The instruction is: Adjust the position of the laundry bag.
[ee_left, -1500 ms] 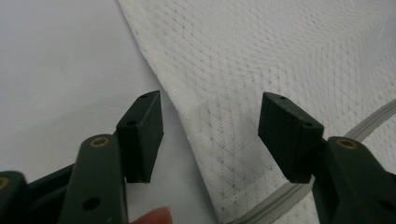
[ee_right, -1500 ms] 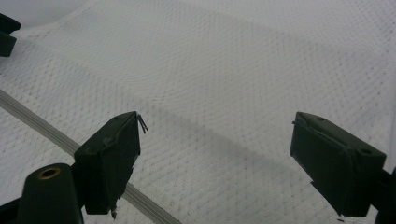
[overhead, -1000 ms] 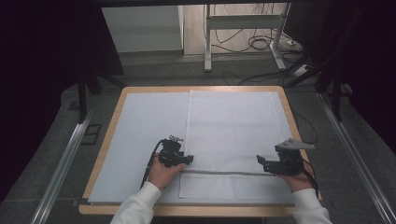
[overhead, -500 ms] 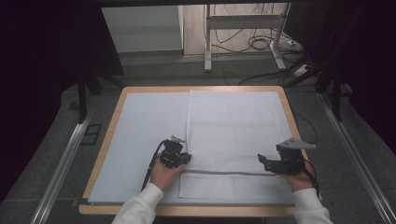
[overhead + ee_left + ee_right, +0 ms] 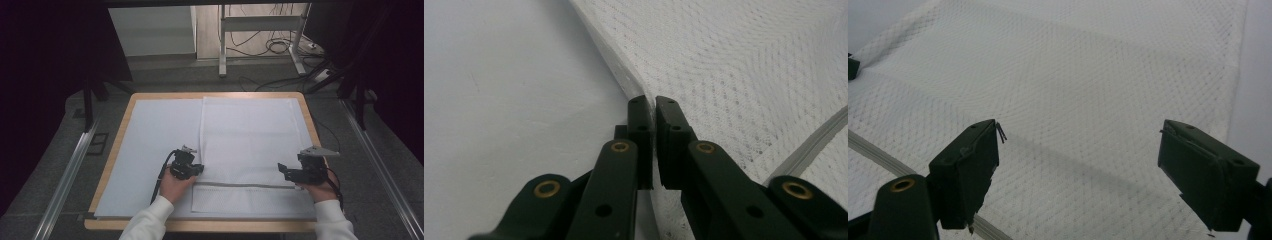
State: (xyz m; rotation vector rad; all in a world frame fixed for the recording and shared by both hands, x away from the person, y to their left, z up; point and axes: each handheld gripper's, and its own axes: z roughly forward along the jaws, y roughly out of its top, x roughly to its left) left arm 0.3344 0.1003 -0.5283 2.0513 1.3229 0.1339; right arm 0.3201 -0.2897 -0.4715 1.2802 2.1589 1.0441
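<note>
So the white cloth (image 5: pixel 247 145) lies flat on the bench (image 5: pixel 120 117), right half. Left claw (image 5: pixel 196 169) has just been closing and now pinches the cloth's left edge at about 7 o'clock. Right claw (image 5: pixel 283 171) sits wide open over the cloth at 5 o'clock.

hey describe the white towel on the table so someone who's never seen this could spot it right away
On the wooden-rimmed table lies a smooth pale mat. The white towel covers its right half. Unlike the mat, it has a waffle weave and a grey stripe near its front edge.
</note>
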